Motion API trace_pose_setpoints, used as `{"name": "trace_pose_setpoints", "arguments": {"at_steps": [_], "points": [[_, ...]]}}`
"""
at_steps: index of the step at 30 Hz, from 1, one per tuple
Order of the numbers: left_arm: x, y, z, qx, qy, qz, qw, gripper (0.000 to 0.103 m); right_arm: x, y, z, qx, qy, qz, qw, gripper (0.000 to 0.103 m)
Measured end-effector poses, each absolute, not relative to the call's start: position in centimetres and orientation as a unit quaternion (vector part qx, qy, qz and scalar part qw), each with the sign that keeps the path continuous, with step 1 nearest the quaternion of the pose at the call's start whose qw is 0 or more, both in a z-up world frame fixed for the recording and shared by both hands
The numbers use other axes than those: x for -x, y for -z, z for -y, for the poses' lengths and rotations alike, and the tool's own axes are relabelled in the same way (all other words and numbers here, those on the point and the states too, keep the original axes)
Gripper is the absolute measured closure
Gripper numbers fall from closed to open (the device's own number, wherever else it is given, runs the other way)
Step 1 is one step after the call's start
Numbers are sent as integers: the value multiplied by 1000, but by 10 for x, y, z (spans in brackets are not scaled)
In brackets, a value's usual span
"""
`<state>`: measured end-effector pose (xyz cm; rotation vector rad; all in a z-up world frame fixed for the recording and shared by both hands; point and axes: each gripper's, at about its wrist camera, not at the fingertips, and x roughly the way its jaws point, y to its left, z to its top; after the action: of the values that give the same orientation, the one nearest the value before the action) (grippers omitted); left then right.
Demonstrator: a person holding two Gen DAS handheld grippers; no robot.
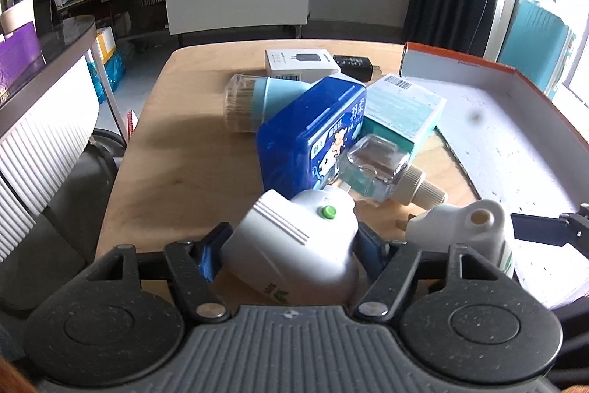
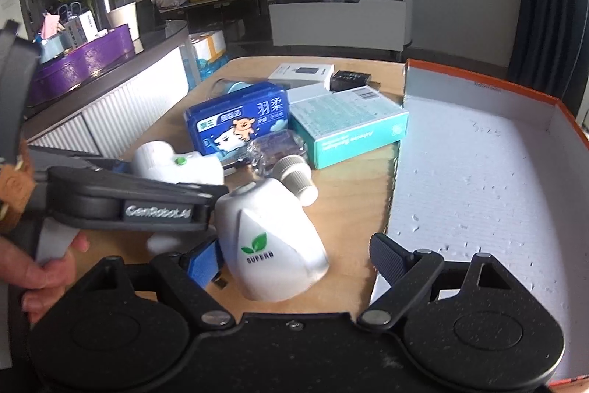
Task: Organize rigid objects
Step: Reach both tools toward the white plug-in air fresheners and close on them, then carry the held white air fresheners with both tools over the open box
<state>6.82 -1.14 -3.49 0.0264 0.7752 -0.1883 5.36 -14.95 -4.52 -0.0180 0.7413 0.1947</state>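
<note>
My left gripper (image 1: pixel 291 245) is shut on a white plug-in device with a green button (image 1: pixel 298 242); it also shows in the right wrist view (image 2: pixel 176 166). My right gripper (image 2: pixel 298 256) is open around a second white device marked SUPERB (image 2: pixel 272 238), also seen in the left wrist view (image 1: pixel 467 227); its right finger stands apart from it. A clear bottle with a beige cap (image 1: pixel 383 172) lies just beyond. A blue tissue pack (image 1: pixel 313 127), a teal box (image 1: pixel 401 113) and a toothpick jar (image 1: pixel 250 102) lie mid-table.
An open orange-rimmed box with a white floor (image 2: pixel 478 172) sits at the right on the wooden table (image 1: pixel 165 150). A small white box (image 1: pixel 298 61) and a black charger (image 1: pixel 353 63) lie at the far edge. A counter (image 2: pixel 110 105) stands left.
</note>
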Motion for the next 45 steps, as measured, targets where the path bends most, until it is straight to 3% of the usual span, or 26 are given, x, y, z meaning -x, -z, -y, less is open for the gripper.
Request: {"name": "trace_pose_setpoints", "arguments": {"at_steps": [2,3,4,24,45], "points": [[-66,35,8,-1,92,-376,922,32,-58,48,149,3,-97,-372,923,15],[-66,34,7,0,90,-376,922,32,-59,50,149,3,-99,-375,922,29],[-64,33,5,6,90,-376,922,32,-60,51,147,11,-99,-376,921,33],[-46,-5,6,45,91,-352,930,32,-42,0,193,-28,-80,-317,945,34],[-74,-35,105,15,150,-336,930,32,-27,-34,293,-65,32,-259,963,34]]}}
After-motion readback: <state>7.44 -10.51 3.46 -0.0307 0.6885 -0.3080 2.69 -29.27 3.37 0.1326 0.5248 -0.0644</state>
